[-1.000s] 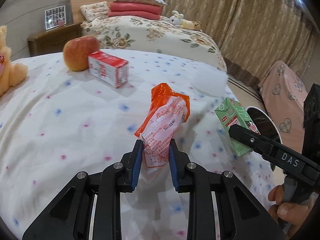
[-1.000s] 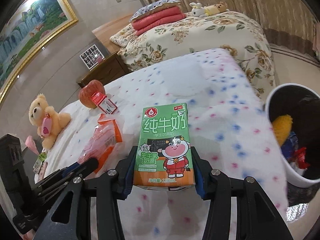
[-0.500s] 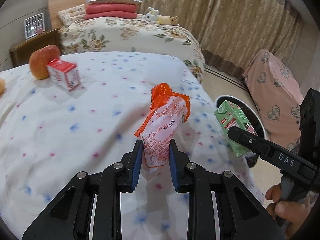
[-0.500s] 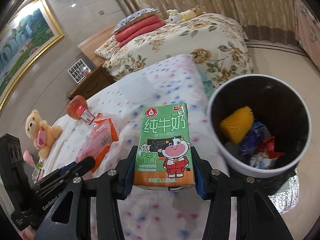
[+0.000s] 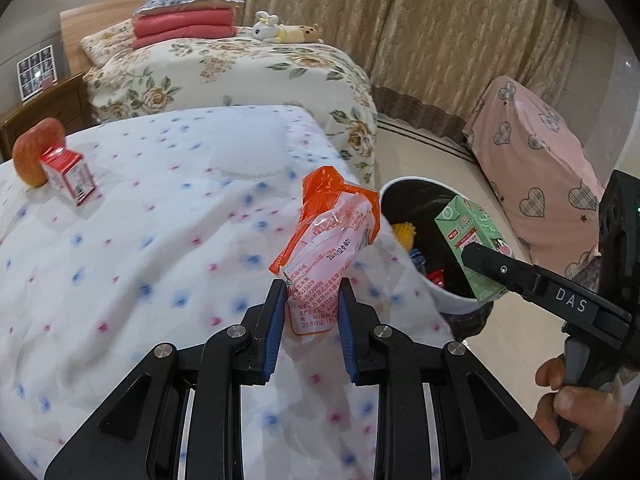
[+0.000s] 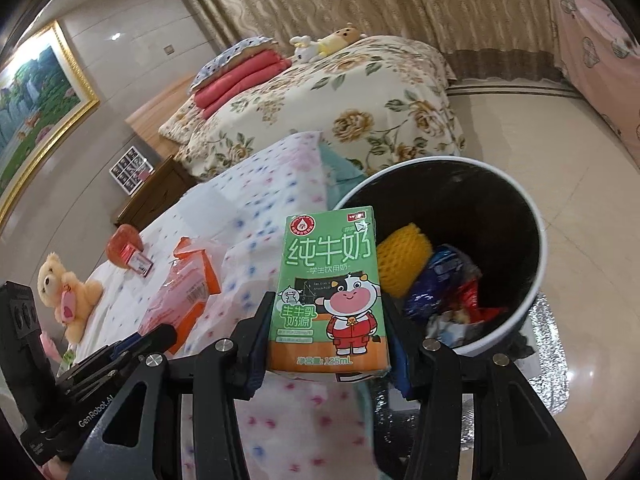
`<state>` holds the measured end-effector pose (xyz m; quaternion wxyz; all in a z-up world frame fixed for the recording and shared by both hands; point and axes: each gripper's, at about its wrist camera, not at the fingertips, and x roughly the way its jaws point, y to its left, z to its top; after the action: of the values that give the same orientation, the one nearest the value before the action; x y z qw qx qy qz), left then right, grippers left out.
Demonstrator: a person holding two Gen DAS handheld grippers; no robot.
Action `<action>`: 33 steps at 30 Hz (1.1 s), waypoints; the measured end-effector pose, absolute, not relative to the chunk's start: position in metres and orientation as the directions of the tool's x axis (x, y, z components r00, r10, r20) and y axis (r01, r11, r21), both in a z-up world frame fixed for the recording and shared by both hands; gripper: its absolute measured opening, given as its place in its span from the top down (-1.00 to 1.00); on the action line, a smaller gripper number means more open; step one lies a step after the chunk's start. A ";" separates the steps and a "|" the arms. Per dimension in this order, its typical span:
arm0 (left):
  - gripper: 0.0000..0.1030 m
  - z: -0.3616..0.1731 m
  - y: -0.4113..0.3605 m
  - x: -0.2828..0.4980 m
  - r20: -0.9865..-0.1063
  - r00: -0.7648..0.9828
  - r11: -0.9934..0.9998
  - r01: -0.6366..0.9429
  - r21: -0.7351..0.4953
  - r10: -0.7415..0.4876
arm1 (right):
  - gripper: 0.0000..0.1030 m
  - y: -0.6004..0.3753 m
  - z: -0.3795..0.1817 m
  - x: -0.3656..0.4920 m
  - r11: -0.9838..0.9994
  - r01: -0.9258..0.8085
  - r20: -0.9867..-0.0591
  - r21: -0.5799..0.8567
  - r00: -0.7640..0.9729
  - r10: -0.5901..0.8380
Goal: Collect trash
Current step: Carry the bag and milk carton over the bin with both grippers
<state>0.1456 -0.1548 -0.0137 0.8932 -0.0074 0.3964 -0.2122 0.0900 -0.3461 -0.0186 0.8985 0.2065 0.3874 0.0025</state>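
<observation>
My left gripper [image 5: 310,312] is shut on an orange and clear plastic wrapper [image 5: 328,240], held upright above the bed's right edge. My right gripper [image 6: 326,340] is shut on a green milk carton [image 6: 330,296], held at the near rim of the white trash bin [image 6: 536,280]. The bin stands on the floor beside the bed and holds a yellow foam net [image 6: 404,264] and several wrappers. The carton [image 5: 472,252] and bin [image 5: 444,300] also show in the left wrist view, right of the wrapper. The wrapper [image 6: 180,296] shows in the right wrist view.
On the dotted bedspread [image 5: 140,240] lie a red carton [image 5: 68,176] and an apple [image 5: 32,152] at far left. A teddy bear [image 6: 68,292] sits further left. A floral bed [image 5: 240,72] stands behind, a pink covered seat [image 5: 532,160] at right.
Both grippers have moved right, away from the middle of the bed toward the trash bin, each keeping its hold. The bin is now close and large in both views.
</observation>
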 end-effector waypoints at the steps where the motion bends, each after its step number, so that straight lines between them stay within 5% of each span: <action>1: 0.54 -0.013 -0.160 0.146 -0.704 0.594 0.907 0.380 -0.180 -0.389 | 0.04 -0.349 -0.018 0.090 0.914 0.160 -0.695 0.373 0.701 0.161; 33: 0.54 -0.011 -0.251 0.162 -0.719 0.559 0.860 0.500 -0.106 -0.413 | 0.04 -0.414 -0.031 0.103 0.899 0.244 -0.724 0.363 0.681 0.108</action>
<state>0.1618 -0.2507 -0.0112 0.8811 0.0552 0.3918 -0.2590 0.1032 -0.4140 -0.0313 0.8898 0.2212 0.3972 -0.0382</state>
